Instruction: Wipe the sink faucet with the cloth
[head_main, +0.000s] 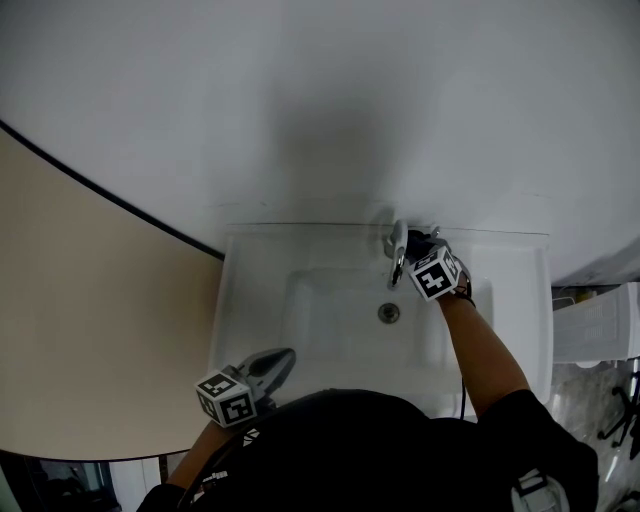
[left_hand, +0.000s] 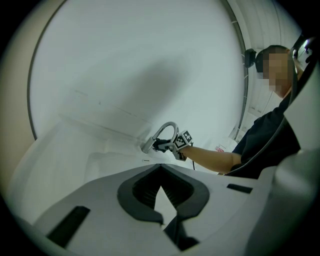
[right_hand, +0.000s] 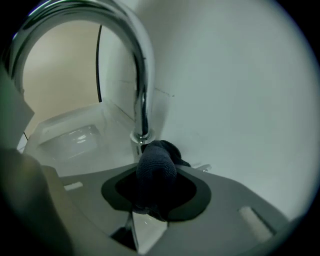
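Observation:
A curved chrome faucet (head_main: 398, 252) stands at the back rim of the white sink (head_main: 260, 300). My right gripper (head_main: 414, 244) is shut on a dark cloth (head_main: 420, 238), pressed against the faucet's right side. In the right gripper view the bunched cloth (right_hand: 156, 162) sits between the jaws of that gripper (right_hand: 152, 175), touching the base of the faucet (right_hand: 142, 90). My left gripper (head_main: 284, 357) hovers over the sink's front left rim, shut and holding nothing. The left gripper view shows the left gripper (left_hand: 160, 166) and, beyond it, the faucet (left_hand: 169, 127) with the right gripper (left_hand: 165, 144).
A round drain (head_main: 389, 313) lies in the basin in front of the faucet. A plain white wall (head_main: 320, 100) rises right behind the sink. A beige panel (head_main: 80, 330) borders the left side. A white slatted basket (head_main: 600, 325) stands on the floor at the right.

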